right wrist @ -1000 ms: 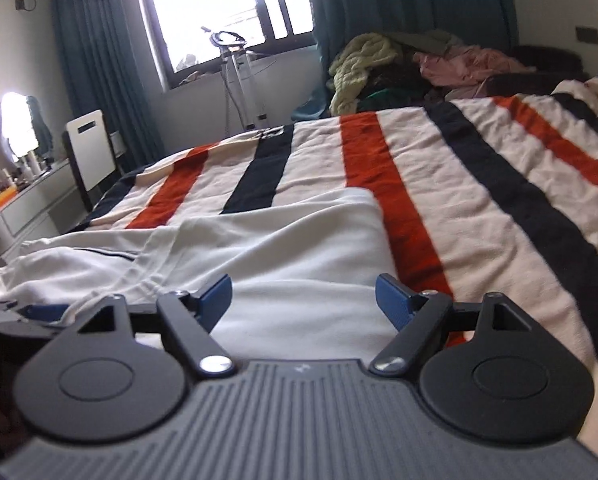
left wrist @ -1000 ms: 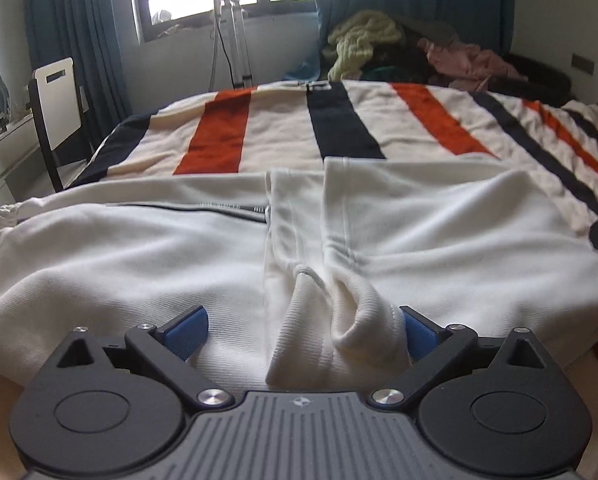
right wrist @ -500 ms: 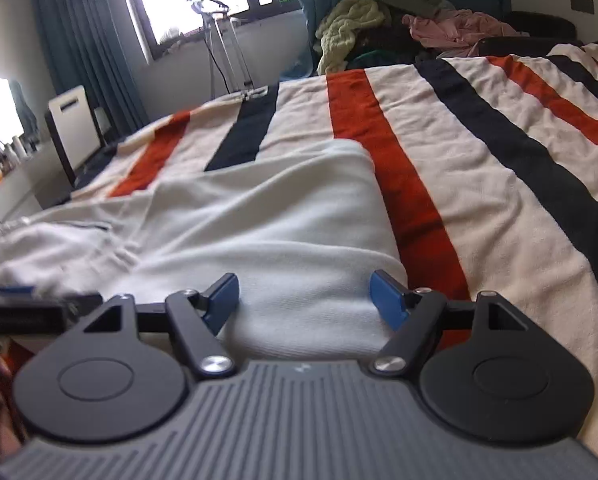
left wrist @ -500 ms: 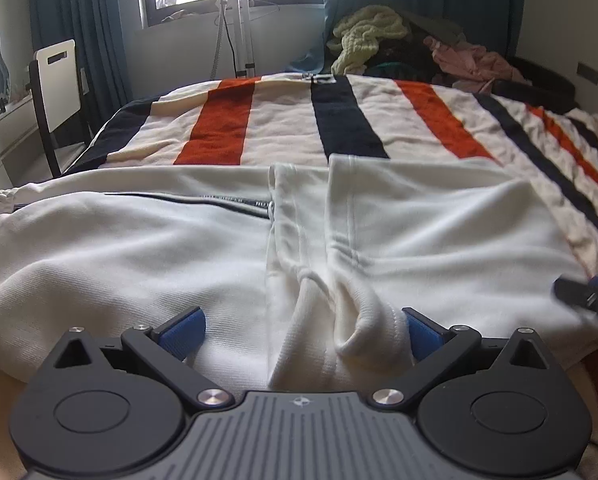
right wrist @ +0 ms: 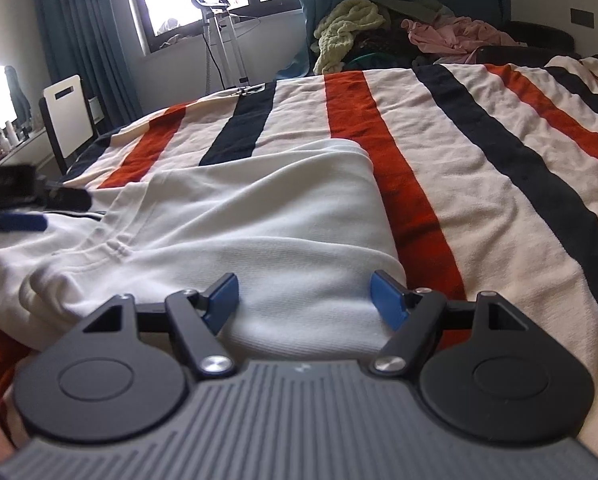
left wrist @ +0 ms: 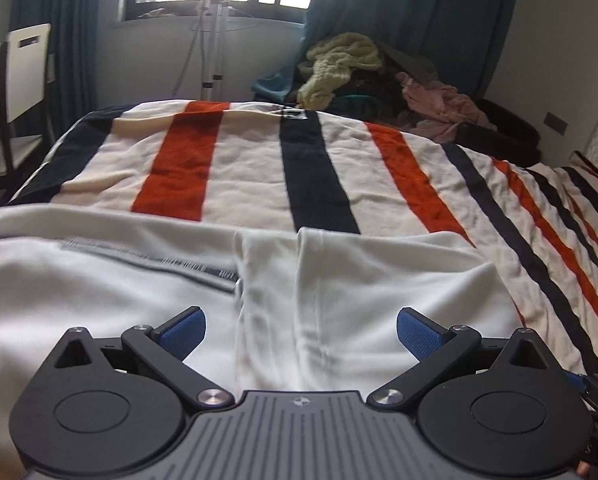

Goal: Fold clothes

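A white zip-up garment (left wrist: pixel 359 280) lies spread on the striped bed, its sleeve folded across the body. My left gripper (left wrist: pixel 301 330) hangs open above the sleeve, nothing between its blue pads. In the right wrist view the same garment (right wrist: pixel 259 216) fills the near foreground. My right gripper (right wrist: pixel 304 300) stands open over the garment's near right edge, pads apart and holding nothing. The left gripper (right wrist: pixel 15 216) shows blurred at the left edge of that view.
The striped blanket (left wrist: pixel 323 168) covers the bed. A heap of clothes (left wrist: pixel 379 76) sits beyond the far end. A white chair (left wrist: pixel 19 80) stands at the left, and a garment steamer stand (left wrist: pixel 213 32) by the window.
My left gripper has lifted away from the sleeve cuff, which no longer bunches between its pads. The right gripper has shifted slightly forward over the garment.
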